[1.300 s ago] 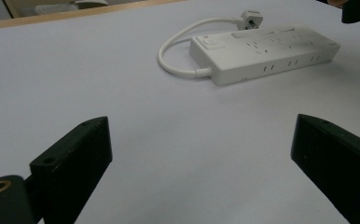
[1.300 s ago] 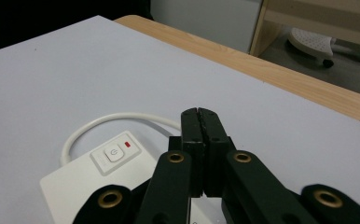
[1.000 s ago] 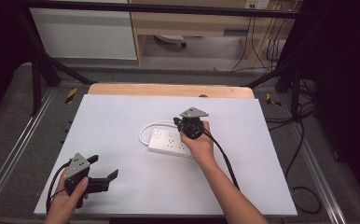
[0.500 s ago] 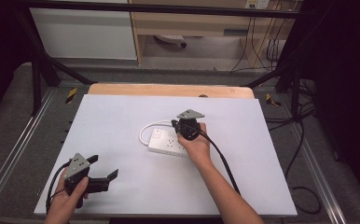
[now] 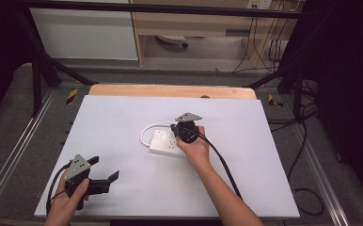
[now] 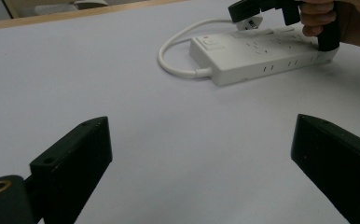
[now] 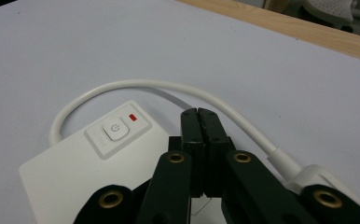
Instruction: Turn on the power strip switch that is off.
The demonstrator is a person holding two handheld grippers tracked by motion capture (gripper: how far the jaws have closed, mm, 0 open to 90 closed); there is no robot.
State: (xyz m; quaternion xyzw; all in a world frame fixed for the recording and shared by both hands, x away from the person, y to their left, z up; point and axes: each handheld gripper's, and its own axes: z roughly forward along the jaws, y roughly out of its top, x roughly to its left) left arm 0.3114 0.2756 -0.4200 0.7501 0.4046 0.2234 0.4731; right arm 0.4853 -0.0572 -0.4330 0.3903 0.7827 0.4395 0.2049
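Both right gripper (image 7: pixel 200 114) jaws, pressed together, hide part of the power strip (image 7: pixel 75 172); left gripper (image 5: pixel 105 170) jaws apart.

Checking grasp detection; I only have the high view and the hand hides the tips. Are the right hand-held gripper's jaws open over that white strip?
Observer: Shut. In the right gripper view, the right hand-held gripper has its jaws pressed together, with nothing seen between them.
Operator: What's by the tips?
Observer: The switch end of the power strip. Its power button, with a red marker beside it, lies just left of the tips in that view.
Operator: And the left one?
Observer: In the left gripper view, the left hand-held gripper has its jaws wide apart over bare table, with nothing between them.
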